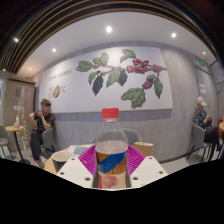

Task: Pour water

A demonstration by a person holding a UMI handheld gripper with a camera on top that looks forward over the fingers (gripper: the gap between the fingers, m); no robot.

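Note:
A clear plastic water bottle (112, 150) with a red cap and an orange and blue label stands upright between my fingers. My gripper (112, 160) is shut on the bottle, with the pink pads (90, 158) pressed on both of its sides. The bottle is held up above a wooden table (144, 149) whose top shows just behind it. A dark cup (62, 157) sits on the table left of the bottle, partly hidden by my left finger.
A wall with a large painted coffee branch mural (118, 78) is beyond. A person (42, 125) sits on a chair at the left. Another person (201, 117) sits at the right by tables and chairs.

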